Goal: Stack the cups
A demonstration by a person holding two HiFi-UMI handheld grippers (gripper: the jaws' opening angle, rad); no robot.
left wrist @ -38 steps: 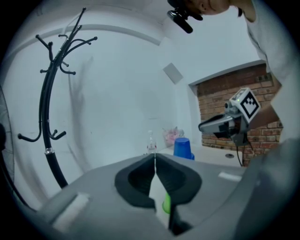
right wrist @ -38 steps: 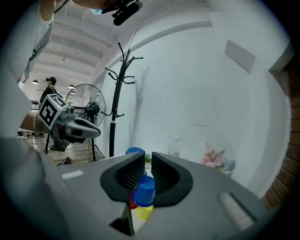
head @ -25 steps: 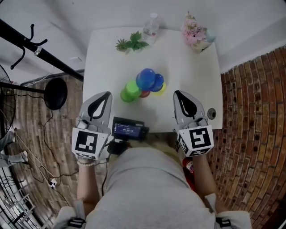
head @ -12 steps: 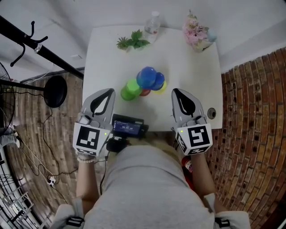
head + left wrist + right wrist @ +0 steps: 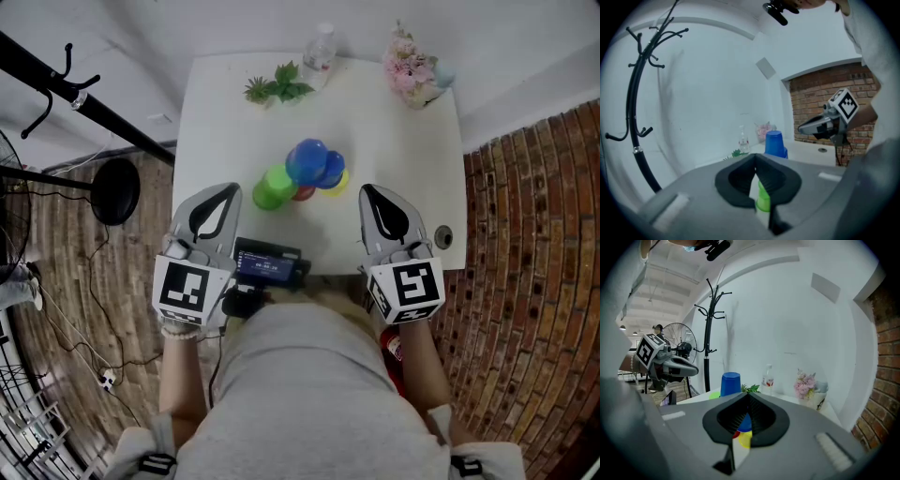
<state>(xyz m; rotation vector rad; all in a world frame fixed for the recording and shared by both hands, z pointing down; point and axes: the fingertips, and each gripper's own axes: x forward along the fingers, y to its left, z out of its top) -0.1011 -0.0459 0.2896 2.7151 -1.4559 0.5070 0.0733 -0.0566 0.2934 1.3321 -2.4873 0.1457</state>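
Your left gripper (image 5: 228,191) and right gripper (image 5: 367,193) sit over the near part of the table (image 5: 403,159), jaws together, with bare white top ahead of each. The cups (image 5: 307,169) bunch in the middle, between the two and a little farther out. Open surface runs past them on both sides, wider on your right. Along the far edge stand a plant (image 5: 277,86), a bottle (image 5: 321,49) and flowers (image 5: 411,70), well apart from the cups. A black box (image 5: 271,266) lies at the near edge between your grippers. Off the table, a coat rack (image 5: 66,94) crosses on your left and a brick wall (image 5: 534,281) closes your right.
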